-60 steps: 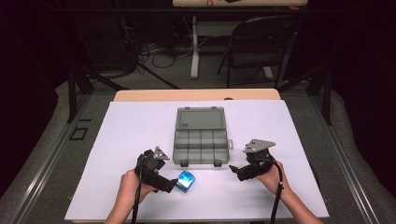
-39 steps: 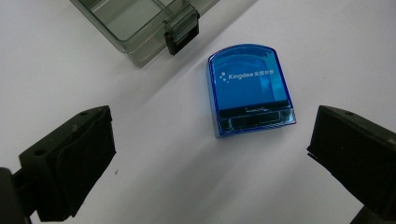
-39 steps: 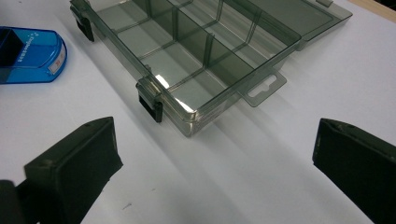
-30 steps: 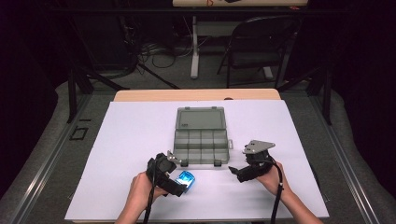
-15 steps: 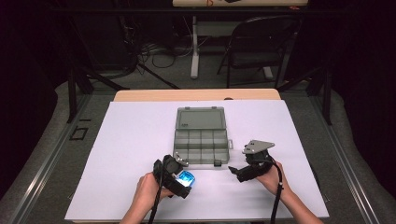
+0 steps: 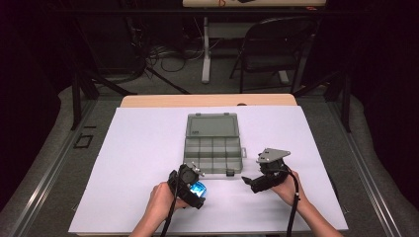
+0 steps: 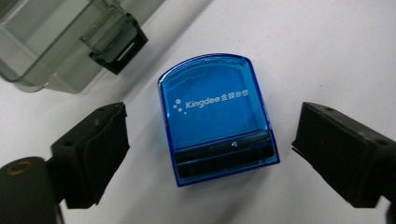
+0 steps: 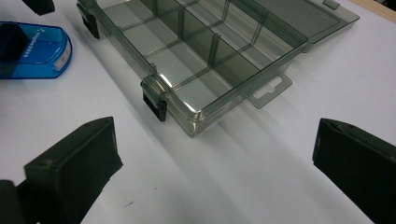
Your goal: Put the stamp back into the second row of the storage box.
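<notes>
The left claw (image 6: 196,191) hangs over a blue translucent stamp case (image 7: 217,116) marked "Kingdee". Its jaws stand wide apart, one on either side of the case and clear of it, holding nothing. The case lies flat on the surface, just beside the near left latch (image 7: 115,44) of the organiser box.

The smoke-grey organiser box (image 6: 213,154) sits at the centre of the white surface (image 6: 143,138) with its lid (image 6: 212,125) folded flat behind it. Dividers split the tray into compartments; the compartments seen in the right claw's view (image 8: 201,51) hold nothing. Two dark latches hang at the front wall, and a hang tab (image 8: 268,88) projects from one end.

The right claw (image 6: 249,183) is near the box's near right corner, jaws spread wide, gripping nothing and apart from the box.

The white sheet covers a wooden table whose far edge (image 6: 207,100) is exposed. Beyond it stand a dark folding chair (image 6: 269,49), a table leg (image 6: 206,49) and loose cables (image 6: 163,54) on a grey floor, with black drapes around
</notes>
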Demonstrator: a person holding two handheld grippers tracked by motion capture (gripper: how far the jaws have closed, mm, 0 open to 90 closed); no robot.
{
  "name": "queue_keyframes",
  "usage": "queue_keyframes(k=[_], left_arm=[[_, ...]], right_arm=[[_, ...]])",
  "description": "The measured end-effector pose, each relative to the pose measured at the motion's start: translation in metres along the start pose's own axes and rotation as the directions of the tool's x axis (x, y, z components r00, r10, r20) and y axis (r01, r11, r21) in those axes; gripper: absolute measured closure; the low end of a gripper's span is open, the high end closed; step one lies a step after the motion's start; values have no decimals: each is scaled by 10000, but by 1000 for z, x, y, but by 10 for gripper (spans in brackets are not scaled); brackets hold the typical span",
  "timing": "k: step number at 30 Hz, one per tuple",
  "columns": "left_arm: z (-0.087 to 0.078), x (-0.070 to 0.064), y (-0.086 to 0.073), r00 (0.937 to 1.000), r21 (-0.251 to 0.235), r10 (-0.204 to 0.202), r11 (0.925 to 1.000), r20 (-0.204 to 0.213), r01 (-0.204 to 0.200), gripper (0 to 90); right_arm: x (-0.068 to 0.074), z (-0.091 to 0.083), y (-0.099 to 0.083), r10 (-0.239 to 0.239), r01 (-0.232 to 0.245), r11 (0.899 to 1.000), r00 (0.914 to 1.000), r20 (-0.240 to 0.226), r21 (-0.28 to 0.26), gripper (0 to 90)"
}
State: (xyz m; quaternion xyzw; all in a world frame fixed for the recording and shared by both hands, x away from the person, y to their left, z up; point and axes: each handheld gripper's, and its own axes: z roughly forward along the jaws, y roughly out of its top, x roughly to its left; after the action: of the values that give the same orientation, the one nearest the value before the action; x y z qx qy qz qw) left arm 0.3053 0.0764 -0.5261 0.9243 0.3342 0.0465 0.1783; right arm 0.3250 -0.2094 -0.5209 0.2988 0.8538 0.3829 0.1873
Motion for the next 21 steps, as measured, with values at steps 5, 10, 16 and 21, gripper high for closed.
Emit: queue_keyframes(k=[5, 10, 16, 21], left_arm=[[2, 0, -1, 10000, -13, 45, 10000, 86, -45, 240], [3, -1, -2, 9997, 27, 189, 9998, 174, -190, 356], [3, 0, -4, 9992, -16, 198, 9998, 358, -197, 394], [4, 1, -4, 9988, 14, 304, 9995, 373, -305, 401]], right_arm=[[1, -2, 0, -30, 30, 10000, 10000, -23, -2, 0], [1, -1, 1, -21, 20, 10000, 10000, -32, -66, 0], [1, 0, 1, -75, 75, 10000, 10000, -55, 0, 0], [1, -1, 1, -68, 68, 10000, 10000, -53, 18, 0]])
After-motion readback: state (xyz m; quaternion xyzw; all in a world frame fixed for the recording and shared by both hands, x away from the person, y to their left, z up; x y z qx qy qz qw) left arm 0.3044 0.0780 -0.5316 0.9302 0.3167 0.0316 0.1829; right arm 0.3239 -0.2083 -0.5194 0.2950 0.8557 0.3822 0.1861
